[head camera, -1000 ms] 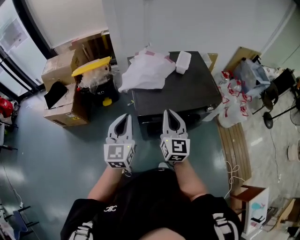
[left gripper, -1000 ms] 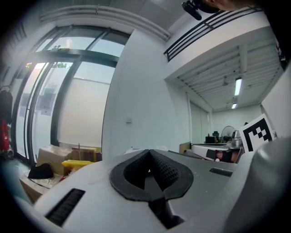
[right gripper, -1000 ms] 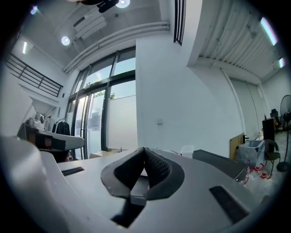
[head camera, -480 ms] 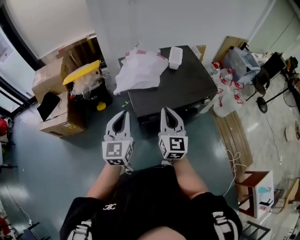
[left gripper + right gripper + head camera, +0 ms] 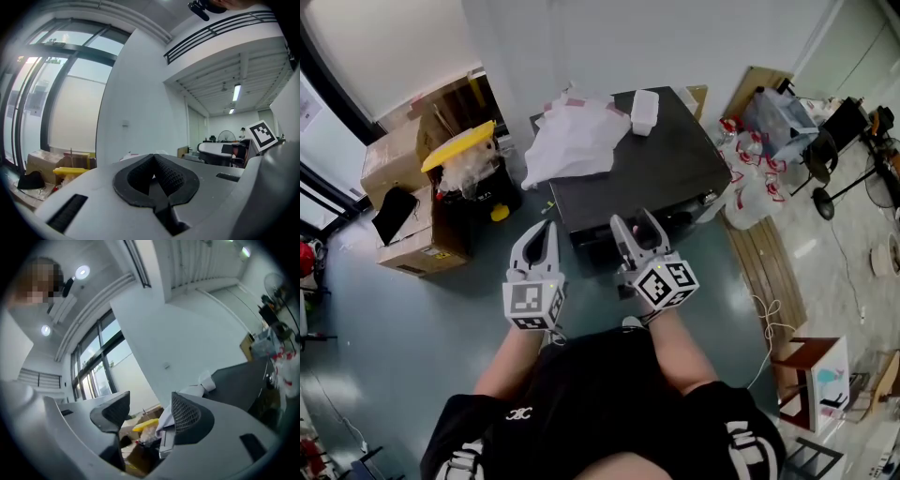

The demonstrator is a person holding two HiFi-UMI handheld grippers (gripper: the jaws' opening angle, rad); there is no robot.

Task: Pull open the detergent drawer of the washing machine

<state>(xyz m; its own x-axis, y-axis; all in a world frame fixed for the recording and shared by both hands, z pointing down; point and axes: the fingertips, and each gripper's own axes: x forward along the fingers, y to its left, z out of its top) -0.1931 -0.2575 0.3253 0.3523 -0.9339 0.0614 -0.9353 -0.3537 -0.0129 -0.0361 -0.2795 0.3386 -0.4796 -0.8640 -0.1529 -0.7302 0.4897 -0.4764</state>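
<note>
- Your right gripper (image 5: pixel 635 225): jaws just opened, nothing between them, readied for the drawer.
- Your left gripper (image 5: pixel 539 246): clenched, empty, idle alongside.
- Both hang clear of the washer (image 5: pixel 656 169).

The boxy black-topped washing machine (image 5: pixel 661 173) is set upright against the white wall (image 5: pixel 581 37). Its dark front is seen only as a narrow strip (steeply from above), so the detergent drawer cannot be made out.

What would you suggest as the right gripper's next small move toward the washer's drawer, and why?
Probably ease the right gripper forward to the front of the washer. Its fingers have just opened, empty, near the front edge; the left gripper is shut.
</note>
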